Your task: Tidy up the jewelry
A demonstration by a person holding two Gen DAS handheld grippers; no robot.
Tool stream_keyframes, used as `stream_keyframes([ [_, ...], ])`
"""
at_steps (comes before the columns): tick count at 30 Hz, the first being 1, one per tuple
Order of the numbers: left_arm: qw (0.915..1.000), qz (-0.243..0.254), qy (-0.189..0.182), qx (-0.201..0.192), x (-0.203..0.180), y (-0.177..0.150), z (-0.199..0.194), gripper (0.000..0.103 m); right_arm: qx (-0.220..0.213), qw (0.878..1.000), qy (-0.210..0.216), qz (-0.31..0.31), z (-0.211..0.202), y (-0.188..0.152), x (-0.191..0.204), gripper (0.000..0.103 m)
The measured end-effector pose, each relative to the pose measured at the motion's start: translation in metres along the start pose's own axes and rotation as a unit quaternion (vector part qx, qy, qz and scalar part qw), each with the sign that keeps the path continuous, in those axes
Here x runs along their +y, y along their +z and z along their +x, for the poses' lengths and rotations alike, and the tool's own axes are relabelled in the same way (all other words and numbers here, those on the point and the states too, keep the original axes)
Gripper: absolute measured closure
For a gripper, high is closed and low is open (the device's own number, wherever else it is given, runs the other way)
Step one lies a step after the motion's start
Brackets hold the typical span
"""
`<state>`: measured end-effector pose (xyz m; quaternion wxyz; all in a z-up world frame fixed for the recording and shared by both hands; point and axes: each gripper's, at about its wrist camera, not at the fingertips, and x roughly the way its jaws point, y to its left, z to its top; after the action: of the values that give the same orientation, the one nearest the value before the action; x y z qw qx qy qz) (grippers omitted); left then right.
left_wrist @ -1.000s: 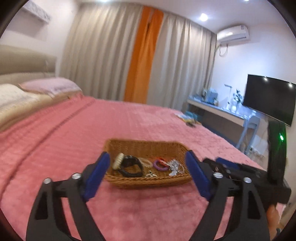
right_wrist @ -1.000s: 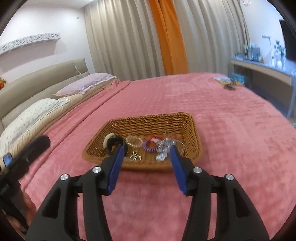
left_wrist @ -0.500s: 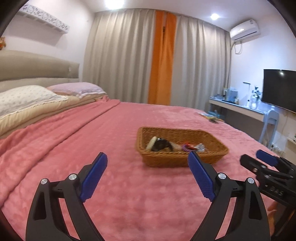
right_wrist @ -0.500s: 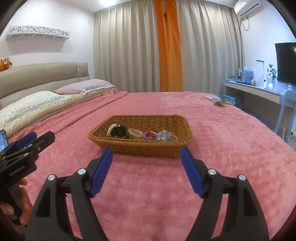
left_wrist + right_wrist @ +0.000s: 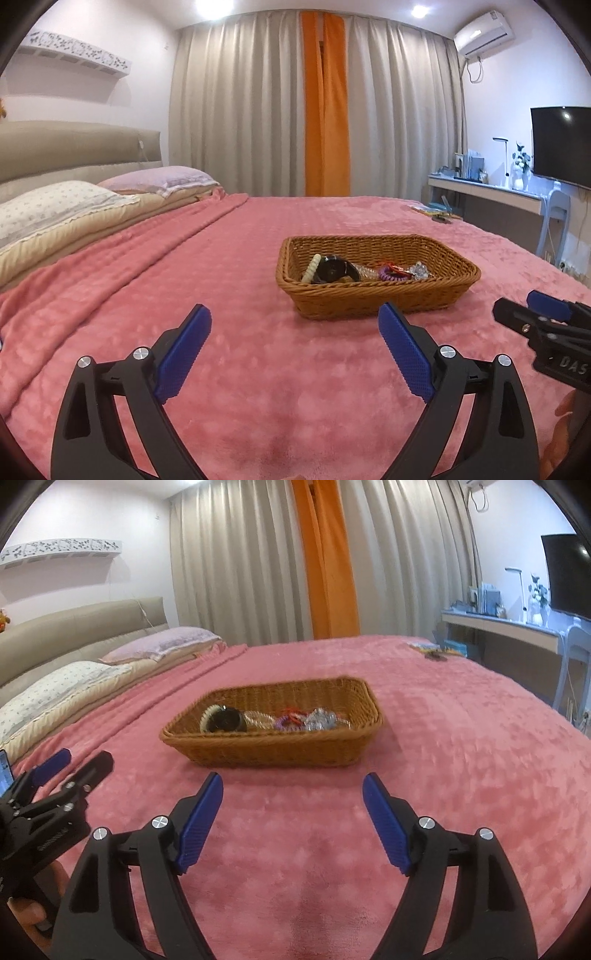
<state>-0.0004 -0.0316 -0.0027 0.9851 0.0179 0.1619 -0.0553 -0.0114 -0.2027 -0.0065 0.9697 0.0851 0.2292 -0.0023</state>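
A brown wicker basket [image 5: 376, 295] [image 5: 273, 751] sits on the pink bedspread [image 5: 184, 266]. Inside lie a black watch [image 5: 332, 271] [image 5: 227, 720], a cream coil band [image 5: 310, 269], a purple coil band [image 5: 388, 275] [image 5: 282, 722] and a silver chain [image 5: 419, 271] [image 5: 321, 718]. My left gripper [image 5: 294, 308] [image 5: 70, 764] hovers low over the bedspread, short of the basket and to its left. Its jaws are opening and hold nothing. My right gripper [image 5: 292, 776] [image 5: 528, 310] stands open and empty just in front of the basket.
Pillows [image 5: 74, 210] and a beige headboard [image 5: 74, 147] line the left side. Small items [image 5: 437, 214] lie at the bed's far right corner. Beyond it stand a desk [image 5: 491, 188], a chair [image 5: 554, 214] and a wall TV [image 5: 561, 144]. A hand [image 5: 26, 908] holds the left gripper.
Both grippers have drawn back from over the basket and sunk toward the bedspread. The right jaws have spread much wider. The left jaws have widened a little.
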Motion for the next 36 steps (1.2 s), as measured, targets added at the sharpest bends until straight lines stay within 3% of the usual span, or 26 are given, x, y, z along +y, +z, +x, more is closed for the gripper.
stream_keyframes([
  [12, 1.0, 0.004, 0.004, 0.002, -0.004, 0.0, 0.002, 0.008, 0.002, 1.0, -0.009, -0.012, 0.002, -0.002, 0.004, 0.029],
  [36, 1.0, 0.005, 0.004, 0.007, -0.004, -0.003, 0.002, 0.008, 0.004, 1.0, -0.008, -0.012, 0.003, -0.003, 0.004, 0.029],
])
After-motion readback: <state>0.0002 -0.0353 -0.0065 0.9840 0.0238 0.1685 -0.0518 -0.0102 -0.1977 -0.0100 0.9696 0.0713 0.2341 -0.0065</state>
